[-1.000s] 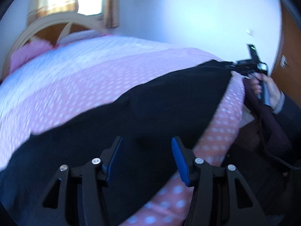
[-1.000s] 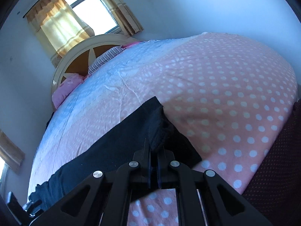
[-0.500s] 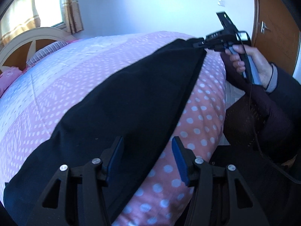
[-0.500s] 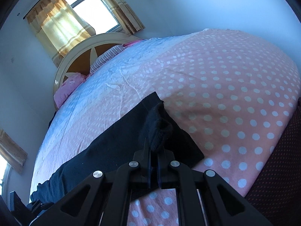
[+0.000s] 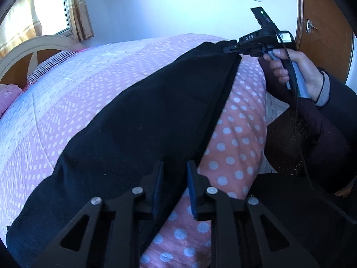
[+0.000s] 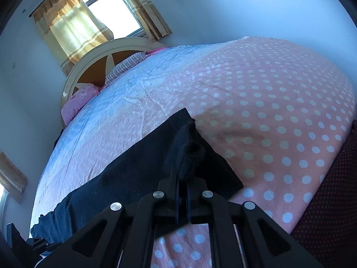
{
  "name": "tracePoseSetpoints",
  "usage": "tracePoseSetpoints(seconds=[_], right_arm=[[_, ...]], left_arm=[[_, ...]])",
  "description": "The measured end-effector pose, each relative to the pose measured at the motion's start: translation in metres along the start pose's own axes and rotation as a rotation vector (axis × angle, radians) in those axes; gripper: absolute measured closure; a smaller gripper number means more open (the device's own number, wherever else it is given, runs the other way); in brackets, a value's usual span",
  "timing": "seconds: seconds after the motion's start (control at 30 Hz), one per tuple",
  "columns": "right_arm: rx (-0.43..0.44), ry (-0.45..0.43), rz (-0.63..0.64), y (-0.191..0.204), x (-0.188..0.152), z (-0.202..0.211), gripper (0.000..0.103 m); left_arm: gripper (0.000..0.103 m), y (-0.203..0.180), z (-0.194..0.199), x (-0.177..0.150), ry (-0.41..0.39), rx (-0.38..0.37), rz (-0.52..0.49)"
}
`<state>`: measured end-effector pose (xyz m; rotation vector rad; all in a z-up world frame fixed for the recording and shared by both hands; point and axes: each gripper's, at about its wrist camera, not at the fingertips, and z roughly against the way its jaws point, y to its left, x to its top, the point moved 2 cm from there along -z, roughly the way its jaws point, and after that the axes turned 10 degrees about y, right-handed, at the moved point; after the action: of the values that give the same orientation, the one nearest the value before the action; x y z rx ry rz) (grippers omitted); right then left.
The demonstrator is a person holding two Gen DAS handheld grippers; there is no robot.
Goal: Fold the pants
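Fingers point(image 6: 174, 192): right gripper point(image 6: 182, 197) pinching pants point(image 5: 156, 111); left gripper point(image 5: 174, 189) part-open, empty; you clamp the near edge squarely.

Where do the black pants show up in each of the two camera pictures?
Left wrist view: the black pants run from the lower left up to the upper right, where the right gripper pinches their far end.
Right wrist view: the pants lie from the centre down to the lower left, bunched in the right gripper.
Shared landmark: the curved headboard under the curtained window.
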<state>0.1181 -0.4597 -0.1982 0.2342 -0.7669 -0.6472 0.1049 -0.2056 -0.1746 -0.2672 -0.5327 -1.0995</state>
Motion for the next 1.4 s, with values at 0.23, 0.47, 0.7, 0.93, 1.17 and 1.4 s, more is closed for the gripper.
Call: tracePoseSetpoints(seconds=[0.23,0.47,0.7,0.93,1.17,1.4], right_arm=[[-0.019,-0.016,0.028,0.003,0.000,0.014,0.098],[-0.045,0.099,-0.039,-0.017,-0.008,-0.002,0.098],[-0.103,0.070,-0.030,-0.020,0.001,0.007,0.068],[-0.060,-0.056,-0.033,-0.025,0.036,0.030,0.052],[0.000,0.041,0.234,0.042,0.060,-0.015,0.052],[-0.047,0.134,0.562,0.088,0.028,-0.031,0.052]], left_arm=[[0.100,0.007,0.024,-0.002,-0.054,-0.062,0.025],[0.100,0.007,0.009,-0.015,-0.013,-0.076,0.015],[0.093,0.012,0.021,-0.015,-0.052,-0.101,0.045],[0.057,0.036,0.048,-0.019,-0.141,-0.006,0.088],[0.057,0.061,0.016,-0.025,-0.059,0.024,0.194],[0.056,0.058,0.010,-0.026,-0.055,0.047,0.179]])
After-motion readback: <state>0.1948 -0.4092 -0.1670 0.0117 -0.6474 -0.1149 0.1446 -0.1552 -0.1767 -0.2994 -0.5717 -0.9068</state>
